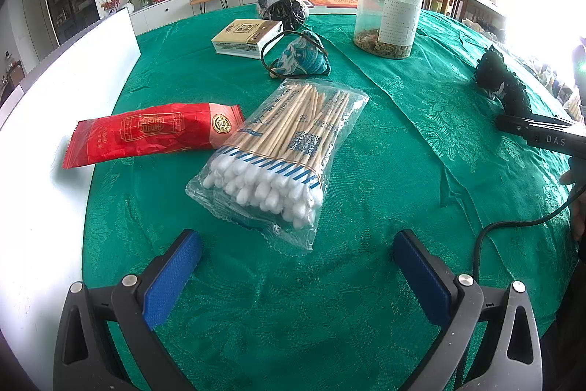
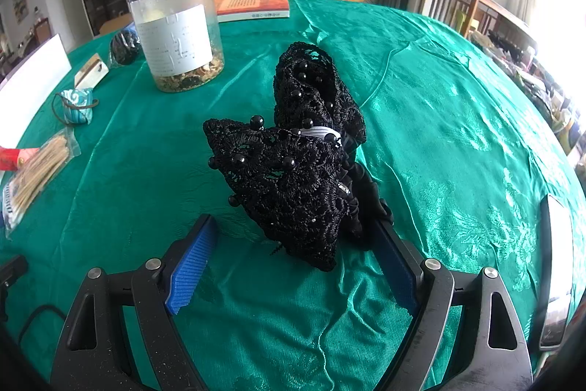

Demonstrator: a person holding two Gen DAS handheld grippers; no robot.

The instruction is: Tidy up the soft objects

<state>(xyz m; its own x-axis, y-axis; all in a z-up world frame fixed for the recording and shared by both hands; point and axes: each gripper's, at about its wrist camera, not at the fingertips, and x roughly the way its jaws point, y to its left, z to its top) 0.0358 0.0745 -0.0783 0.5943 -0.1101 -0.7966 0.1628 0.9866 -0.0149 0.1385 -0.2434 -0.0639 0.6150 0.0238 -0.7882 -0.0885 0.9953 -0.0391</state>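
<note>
Green tablecloth (image 1: pixel 366 281) across the left wrist view; left gripper (image 1: pixel 296 277) at bottom, released, bag of cotton swabs (image 1: pixel 282 152) centre, red packet (image 1: pixel 154 131) left. Right wrist view: black lace bow (image 2: pixel 293 171) centre, between the released right gripper (image 2: pixel 298 262) pads, brushing the right-hand one.
</note>
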